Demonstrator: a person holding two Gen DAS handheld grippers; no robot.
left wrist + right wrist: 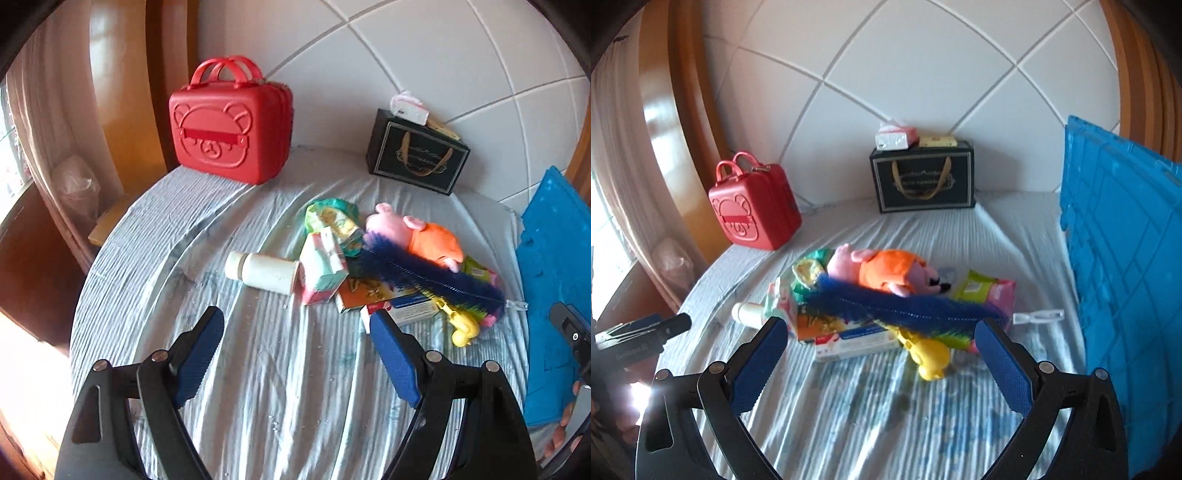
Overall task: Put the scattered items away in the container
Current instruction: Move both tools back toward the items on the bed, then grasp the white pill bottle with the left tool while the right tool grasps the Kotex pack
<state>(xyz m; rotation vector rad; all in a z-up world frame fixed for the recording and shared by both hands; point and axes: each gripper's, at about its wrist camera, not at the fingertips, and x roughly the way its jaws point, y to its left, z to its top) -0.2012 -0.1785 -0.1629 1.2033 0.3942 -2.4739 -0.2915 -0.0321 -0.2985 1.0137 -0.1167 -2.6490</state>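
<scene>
Both the left gripper (297,328) and right gripper (881,341) hang spread and empty over the striped bedsheet (849,424), mid-bed before the pile where the soft, light pink-and-orange plush pig (886,271) should squeeze easily around its belly, bound for the blue plastic crate (1126,240) at the right edge.

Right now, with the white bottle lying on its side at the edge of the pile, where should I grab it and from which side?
Grip the white bottle across its round body, near the middle, coming down from above with the left gripper, whose jaws stand open. It lies flat on the sheet, its cap end free; its base sits close against the pastel carton, so that end looks crowded.
</scene>
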